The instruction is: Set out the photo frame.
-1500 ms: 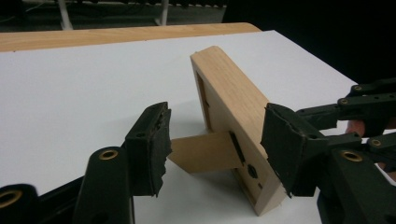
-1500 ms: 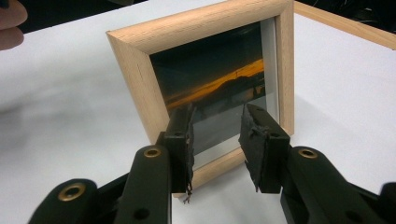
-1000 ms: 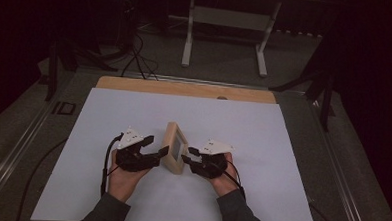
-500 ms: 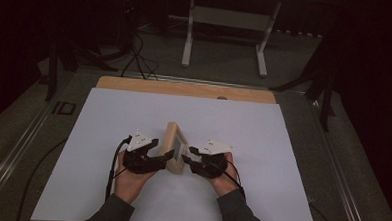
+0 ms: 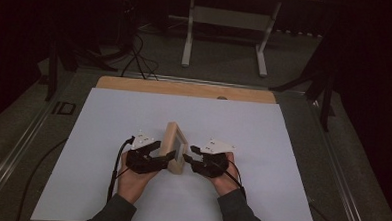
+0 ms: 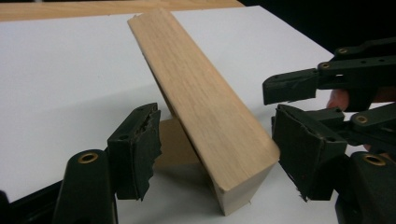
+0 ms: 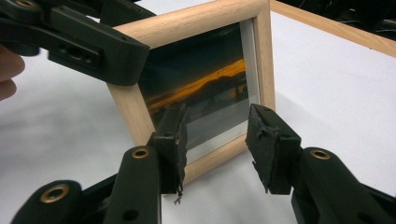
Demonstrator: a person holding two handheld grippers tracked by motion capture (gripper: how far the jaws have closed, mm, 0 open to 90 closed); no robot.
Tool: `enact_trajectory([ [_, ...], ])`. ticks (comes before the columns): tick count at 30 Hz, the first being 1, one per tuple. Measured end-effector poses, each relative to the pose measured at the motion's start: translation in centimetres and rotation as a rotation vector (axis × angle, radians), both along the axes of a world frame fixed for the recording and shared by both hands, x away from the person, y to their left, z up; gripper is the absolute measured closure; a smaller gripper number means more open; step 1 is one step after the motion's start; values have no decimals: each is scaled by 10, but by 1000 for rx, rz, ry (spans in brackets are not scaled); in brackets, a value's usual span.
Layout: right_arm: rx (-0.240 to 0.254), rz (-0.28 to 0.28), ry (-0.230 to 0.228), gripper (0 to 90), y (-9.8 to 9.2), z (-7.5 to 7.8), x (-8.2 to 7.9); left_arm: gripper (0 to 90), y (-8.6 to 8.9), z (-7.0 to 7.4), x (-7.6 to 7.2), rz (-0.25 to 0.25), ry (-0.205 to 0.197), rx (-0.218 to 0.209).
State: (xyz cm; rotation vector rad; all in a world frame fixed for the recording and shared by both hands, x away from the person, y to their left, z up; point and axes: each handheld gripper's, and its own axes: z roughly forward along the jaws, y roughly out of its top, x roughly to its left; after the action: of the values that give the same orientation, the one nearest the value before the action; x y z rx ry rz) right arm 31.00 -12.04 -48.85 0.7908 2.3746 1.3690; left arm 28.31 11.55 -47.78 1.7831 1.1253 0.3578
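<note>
Pale wooden picture frame [image 7: 196, 79] — sunset photo inside — standing upright.

a picture frame [image 5: 175, 147] stands tilted on a white sheet [image 5: 282, 144] that covers most of the table [image 5: 185, 87], near the sheet's front middle. the left gripper [image 5: 166, 156] sits just left of the frame, the right gripper [image 5: 189, 157] just right of it, facing each other

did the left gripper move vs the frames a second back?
Yes. In the high view the left gripper has shifted slightly right along the white sheet, closing on the wooden picture frame.
</note>
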Motion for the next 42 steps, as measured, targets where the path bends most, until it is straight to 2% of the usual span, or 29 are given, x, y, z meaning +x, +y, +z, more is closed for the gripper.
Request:
enact_trajectory([
  [8, 1, -2, 1, 570, -1, 0, 0, 381, -2, -3, 1, -2, 25, -4],
  [17, 9, -8, -2, 565, -3, 1, 1, 461, -3, -1, 0, -15, 24, -7],
  [38, 19, -21, -4, 564, -7, 3, 2, 483, -3, -1, 0, -14, 38, -10],
  [42, 22, -23, -7, 564, -8, 3, 3, 516, -1, 0, -1, -2, 36, -8],
])
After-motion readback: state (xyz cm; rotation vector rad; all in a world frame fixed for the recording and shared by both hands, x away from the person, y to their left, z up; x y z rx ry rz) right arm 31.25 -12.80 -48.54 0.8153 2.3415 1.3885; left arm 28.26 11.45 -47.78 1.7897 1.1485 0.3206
